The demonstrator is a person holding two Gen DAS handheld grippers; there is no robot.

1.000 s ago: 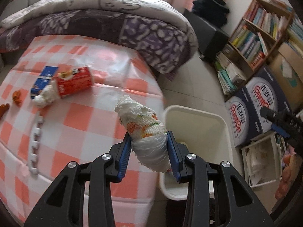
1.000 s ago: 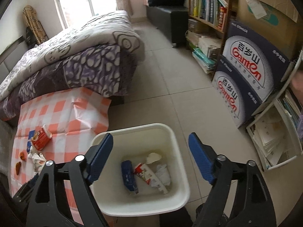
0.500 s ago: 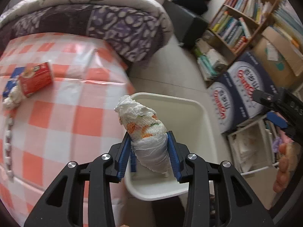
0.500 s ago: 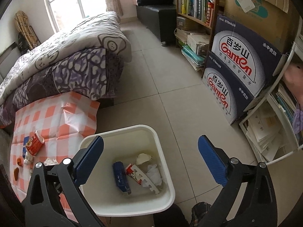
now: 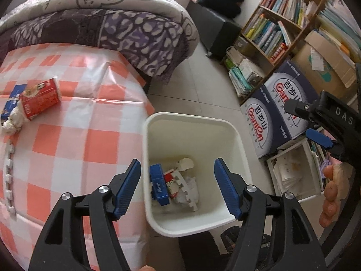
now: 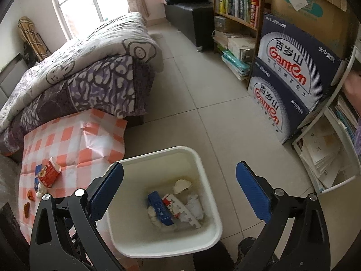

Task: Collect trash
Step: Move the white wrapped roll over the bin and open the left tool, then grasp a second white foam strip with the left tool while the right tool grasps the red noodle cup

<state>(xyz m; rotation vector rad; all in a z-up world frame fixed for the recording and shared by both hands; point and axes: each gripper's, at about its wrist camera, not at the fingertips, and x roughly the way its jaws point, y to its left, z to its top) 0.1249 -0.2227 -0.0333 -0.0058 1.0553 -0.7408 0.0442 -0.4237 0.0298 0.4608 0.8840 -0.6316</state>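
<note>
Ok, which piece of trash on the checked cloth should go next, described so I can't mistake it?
Start at the orange-and-white checked cloth beside the white bin. Near its far left edge lies a red carton on its side, with a crumpled white tissue touching its end. It is the only large red item there; the blue packet behind it is flat.

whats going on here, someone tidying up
A person is clearing trash off a checked tablecloth into a white bin on the floor. The left gripper hangs over the bin with its jaws opening and nothing between them. The right gripper is open and empty above the bin too. A red carton and a crumpled tissue lie on the cloth.
</note>
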